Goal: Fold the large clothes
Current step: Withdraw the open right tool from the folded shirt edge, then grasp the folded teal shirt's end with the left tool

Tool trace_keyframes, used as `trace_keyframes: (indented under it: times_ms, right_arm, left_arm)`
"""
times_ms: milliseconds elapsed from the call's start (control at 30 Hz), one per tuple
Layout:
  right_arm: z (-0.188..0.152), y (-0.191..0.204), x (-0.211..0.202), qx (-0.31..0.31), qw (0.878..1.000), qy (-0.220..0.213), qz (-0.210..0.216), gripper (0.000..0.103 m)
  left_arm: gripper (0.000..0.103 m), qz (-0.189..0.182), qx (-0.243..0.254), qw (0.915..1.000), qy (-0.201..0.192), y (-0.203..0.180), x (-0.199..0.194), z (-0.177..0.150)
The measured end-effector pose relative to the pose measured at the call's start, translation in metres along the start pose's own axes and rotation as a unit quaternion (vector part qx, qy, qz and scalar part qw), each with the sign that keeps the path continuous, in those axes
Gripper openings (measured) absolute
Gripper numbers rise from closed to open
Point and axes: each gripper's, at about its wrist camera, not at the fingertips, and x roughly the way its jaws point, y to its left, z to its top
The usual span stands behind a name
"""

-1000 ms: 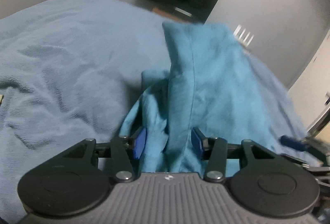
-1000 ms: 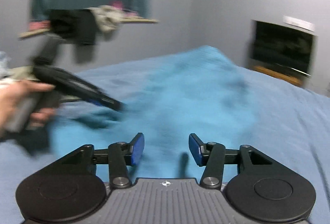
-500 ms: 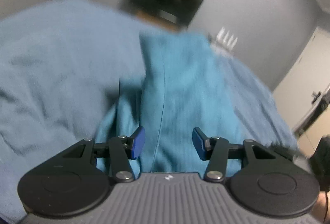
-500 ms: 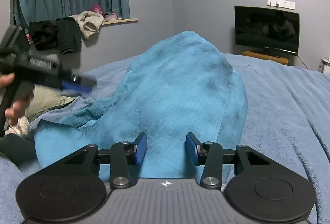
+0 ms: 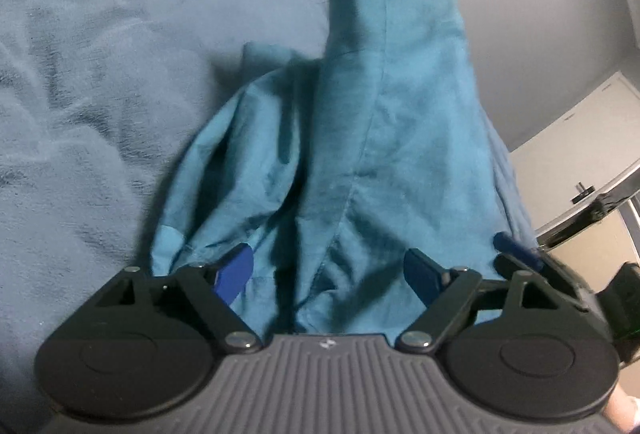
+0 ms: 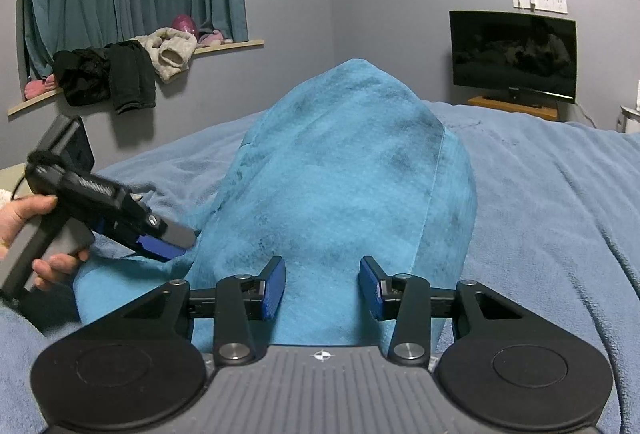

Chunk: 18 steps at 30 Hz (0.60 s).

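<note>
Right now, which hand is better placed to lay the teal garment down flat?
Right, probably. The right gripper has the teal garment bunched between its fingers, while the left gripper has just been opening and grips nothing.

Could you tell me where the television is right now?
In the right wrist view the television stands on a low wooden stand against the far wall, upper right, beyond the blanket and the teal garment.

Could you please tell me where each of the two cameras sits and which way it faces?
Left wrist: on the left gripper, looking down at the teal garment on the bed; its fingers stand apart.
Right wrist: on the right gripper, facing the television; a hand shows.
Shared: garment, bed, television.
</note>
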Motion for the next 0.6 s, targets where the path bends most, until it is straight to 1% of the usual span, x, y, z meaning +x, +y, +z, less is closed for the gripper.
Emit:
trace_keyframes:
  times_ms: [100,133,167,200,233,267,333,400,467,533,567,600]
  right_arm:
    - [0.001,0.003,0.004,-0.002,1.0,0.0,-0.005,0.045]
    - [0.001,0.002,0.005,-0.001,1.0,0.0,-0.006,0.045]
    - [0.001,0.001,0.006,0.0,1.0,0.0,-0.006,0.045]
    - [0.001,0.0,0.006,0.003,1.0,0.0,-0.007,0.045]
    - [0.001,-0.001,0.006,0.007,1.0,0.001,-0.008,0.045]
    - [0.001,-0.003,0.005,0.01,1.0,0.001,-0.009,0.046]
    - [0.001,-0.006,0.007,0.021,1.0,0.0,-0.01,0.046]
    - [0.001,-0.005,0.012,0.022,1.0,0.0,-0.009,0.044]
    - [0.002,-0.001,0.024,0.018,1.0,0.003,-0.005,0.035]
    - [0.003,0.006,0.041,0.004,1.0,0.012,-0.003,0.028]
    - [0.004,0.011,0.05,-0.009,1.0,0.015,-0.005,0.026]
    - [0.005,0.016,0.06,-0.024,1.0,0.019,-0.006,0.026]
  left_arm:
    - [0.075,-0.015,0.011,0.9998,-0.007,0.001,0.003,-0.002]
    - [0.064,-0.014,0.015,0.9997,-0.01,0.0,0.003,-0.003]
    - [0.045,-0.013,0.016,0.9997,-0.014,0.0,0.003,-0.005]
    - [0.034,-0.014,0.011,0.9997,-0.017,-0.001,-0.004,-0.009]
    - [0.021,-0.026,-0.004,0.9994,-0.02,0.0,-0.008,-0.012]
    - [0.015,-0.034,-0.02,0.9988,-0.027,0.0,-0.016,-0.014]
    - [0.006,-0.055,-0.027,0.997,-0.048,-0.004,-0.029,-0.017]
    - [0.005,-0.062,-0.016,0.9955,-0.069,-0.015,-0.045,-0.021]
    - [0.004,-0.061,-0.006,0.9944,-0.086,-0.021,-0.059,-0.028]
    - [0.004,-0.061,-0.013,0.994,-0.09,-0.019,-0.065,-0.034]
    - [0.004,-0.044,-0.014,0.9951,-0.087,-0.017,-0.065,-0.036]
    - [0.004,-0.015,-0.009,0.9968,-0.078,-0.016,-0.062,-0.036]
